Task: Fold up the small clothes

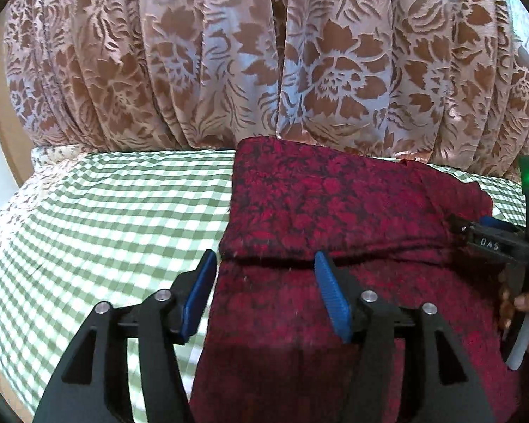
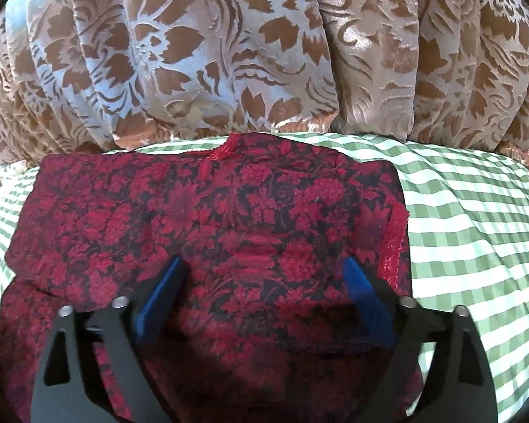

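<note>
One red floral garment (image 2: 208,232), one green checked sheet (image 2: 476,232), one patterned curtain (image 2: 229,53), two tongs (image 1: 264,264).

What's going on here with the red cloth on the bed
A person is folding a red floral garment on a green checked bedsheet, with a handheld gripper in each hand. Part of the garment is already folded over itself, the folded edge showing in the left wrist view. The left gripper sits open over that edge near the cloth's left side, and the right gripper is open above the cloth. Neither is holding anything. A patterned curtain hangs behind.
</note>
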`<control>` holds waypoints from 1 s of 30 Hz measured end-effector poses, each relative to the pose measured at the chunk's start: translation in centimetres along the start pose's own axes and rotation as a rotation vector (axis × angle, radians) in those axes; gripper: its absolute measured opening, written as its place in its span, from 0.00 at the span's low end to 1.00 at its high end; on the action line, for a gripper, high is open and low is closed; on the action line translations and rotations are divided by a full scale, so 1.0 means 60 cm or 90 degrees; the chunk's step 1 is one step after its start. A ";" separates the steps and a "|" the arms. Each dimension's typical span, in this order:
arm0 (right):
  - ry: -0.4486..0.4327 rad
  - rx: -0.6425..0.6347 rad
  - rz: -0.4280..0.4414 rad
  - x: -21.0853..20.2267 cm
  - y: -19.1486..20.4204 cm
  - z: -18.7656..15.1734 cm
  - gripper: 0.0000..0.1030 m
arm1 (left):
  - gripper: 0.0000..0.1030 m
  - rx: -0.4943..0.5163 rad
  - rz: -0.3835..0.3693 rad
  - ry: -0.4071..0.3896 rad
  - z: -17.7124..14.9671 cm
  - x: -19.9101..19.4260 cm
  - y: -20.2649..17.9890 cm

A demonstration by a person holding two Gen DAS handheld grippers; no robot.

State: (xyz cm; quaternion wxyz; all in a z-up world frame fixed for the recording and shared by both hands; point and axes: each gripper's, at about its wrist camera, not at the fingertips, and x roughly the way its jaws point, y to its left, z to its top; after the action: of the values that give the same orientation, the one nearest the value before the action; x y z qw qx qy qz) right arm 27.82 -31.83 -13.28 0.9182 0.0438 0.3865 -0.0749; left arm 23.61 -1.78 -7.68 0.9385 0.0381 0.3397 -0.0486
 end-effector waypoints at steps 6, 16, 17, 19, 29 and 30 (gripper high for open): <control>0.017 0.024 0.018 -0.063 -0.001 -0.040 0.95 | 0.64 -0.004 0.014 -0.012 -0.027 -0.055 0.011; 0.066 0.051 0.024 -0.141 -0.005 -0.147 0.95 | 0.68 -0.020 0.021 -0.035 -0.067 -0.131 0.029; 0.068 0.054 0.027 -0.149 -0.007 -0.157 0.95 | 0.69 -0.023 0.020 -0.036 -0.070 -0.137 0.031; 0.071 0.056 0.030 -0.162 -0.008 -0.176 0.95 | 0.70 -0.027 0.021 -0.038 -0.078 -0.149 0.035; 0.074 0.048 0.057 -0.244 -0.036 -0.240 0.95 | 0.73 -0.048 0.022 0.011 -0.137 -0.155 0.071; 0.073 0.049 0.056 -0.252 -0.043 -0.245 0.95 | 0.73 -0.050 0.025 0.020 -0.144 -0.152 0.076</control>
State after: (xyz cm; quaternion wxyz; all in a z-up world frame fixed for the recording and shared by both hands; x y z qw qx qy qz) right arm 6.59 -30.74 -12.77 0.8945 0.1003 0.4332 -0.0464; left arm 11.70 4.23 -8.26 0.9346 0.0084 0.3552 -0.0164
